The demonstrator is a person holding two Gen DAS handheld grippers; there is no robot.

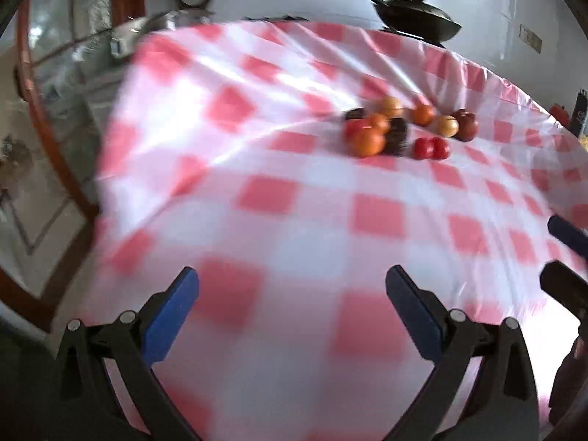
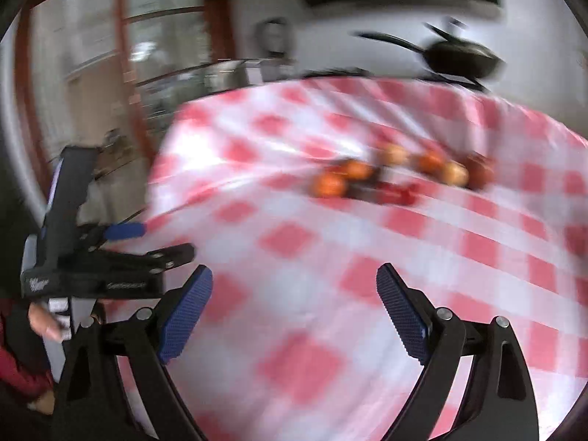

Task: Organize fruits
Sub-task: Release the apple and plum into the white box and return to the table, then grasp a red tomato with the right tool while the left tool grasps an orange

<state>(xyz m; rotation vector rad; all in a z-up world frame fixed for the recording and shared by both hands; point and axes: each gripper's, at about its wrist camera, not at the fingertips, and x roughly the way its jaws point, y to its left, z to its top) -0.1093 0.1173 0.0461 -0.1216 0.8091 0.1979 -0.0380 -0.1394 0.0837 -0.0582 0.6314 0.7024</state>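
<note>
A cluster of several small fruits [image 1: 408, 128] lies on the red-and-white checked tablecloth [image 1: 294, 220]: orange, red, dark purple and yellow ones. The same cluster shows blurred in the right wrist view [image 2: 400, 176]. My left gripper [image 1: 292, 290] is open and empty, low over the cloth, well short of the fruits. My right gripper [image 2: 294, 286] is open and empty, also short of the fruits. The left gripper also shows at the left of the right wrist view [image 2: 147, 242]. The right gripper's fingers [image 1: 566, 235] show at the right edge of the left wrist view.
A black pan with a lid [image 1: 415, 14] stands beyond the table's far edge. A metal pot [image 1: 161, 25] sits at the far left corner. A glass door with a wooden frame [image 1: 55, 73] is to the left. The cloth drops off at the left edge.
</note>
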